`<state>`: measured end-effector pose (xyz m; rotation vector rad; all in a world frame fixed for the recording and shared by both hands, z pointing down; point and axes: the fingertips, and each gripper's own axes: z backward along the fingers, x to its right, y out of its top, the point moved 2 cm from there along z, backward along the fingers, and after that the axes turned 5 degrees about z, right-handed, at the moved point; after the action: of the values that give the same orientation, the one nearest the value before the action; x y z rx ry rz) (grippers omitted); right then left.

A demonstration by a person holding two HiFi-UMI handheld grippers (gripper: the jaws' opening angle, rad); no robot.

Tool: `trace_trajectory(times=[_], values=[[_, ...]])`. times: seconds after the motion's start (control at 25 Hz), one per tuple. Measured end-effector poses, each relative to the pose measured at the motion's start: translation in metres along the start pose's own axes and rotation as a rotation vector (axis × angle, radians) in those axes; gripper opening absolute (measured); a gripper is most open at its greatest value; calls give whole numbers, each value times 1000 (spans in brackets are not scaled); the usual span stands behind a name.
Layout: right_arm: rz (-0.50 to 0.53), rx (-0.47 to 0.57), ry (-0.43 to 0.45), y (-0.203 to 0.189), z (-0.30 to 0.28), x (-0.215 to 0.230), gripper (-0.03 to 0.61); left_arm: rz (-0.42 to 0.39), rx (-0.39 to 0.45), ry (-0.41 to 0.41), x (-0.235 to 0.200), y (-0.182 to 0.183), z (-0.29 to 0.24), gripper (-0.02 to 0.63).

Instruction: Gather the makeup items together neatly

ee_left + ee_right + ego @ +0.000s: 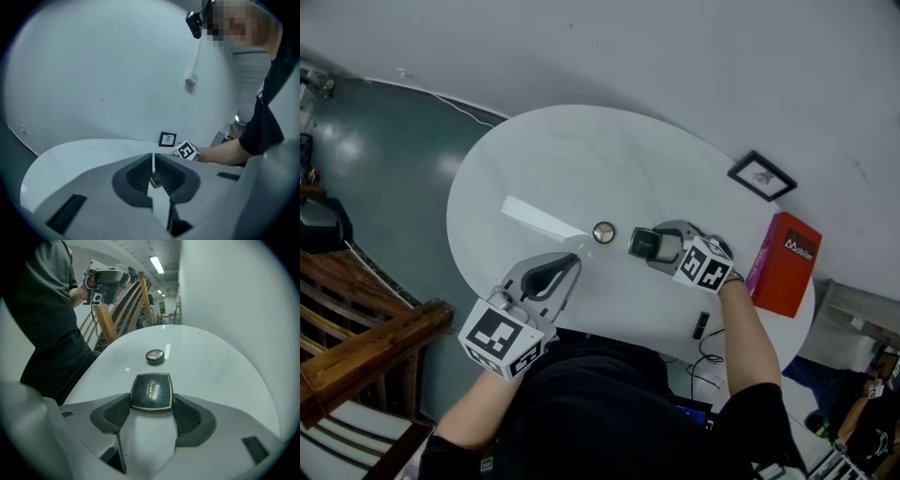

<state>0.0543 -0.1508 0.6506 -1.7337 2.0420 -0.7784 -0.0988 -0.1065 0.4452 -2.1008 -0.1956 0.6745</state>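
Your right tool (649,244) is clamped on a dark square compact (151,392), just right of the round compact (603,232) lying mid-way across the surface (581,159). Your left tool (574,259), jaws together, is nearer you.

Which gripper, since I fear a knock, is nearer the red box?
Right. The right gripper, shut on the black compact, is left of the red box; the left gripper is much farther left.
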Motion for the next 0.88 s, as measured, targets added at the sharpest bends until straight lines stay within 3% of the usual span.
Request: trace_trajectory(times=[0.2,0.4,0.56,0.88], values=[[9,0,2,1,-1,-4,282,10,-10,-8,1,-2,0,26],[51,-23,-49,1,4,-2,284,-6,-8,-17,3,-3,0,26],[25,-10,-59,2,16,-7,284,-20,5,-38,8,1,3,26],[-114,91,-240,24,74,-18,284,-68,59,-112,26,14,20,26]])
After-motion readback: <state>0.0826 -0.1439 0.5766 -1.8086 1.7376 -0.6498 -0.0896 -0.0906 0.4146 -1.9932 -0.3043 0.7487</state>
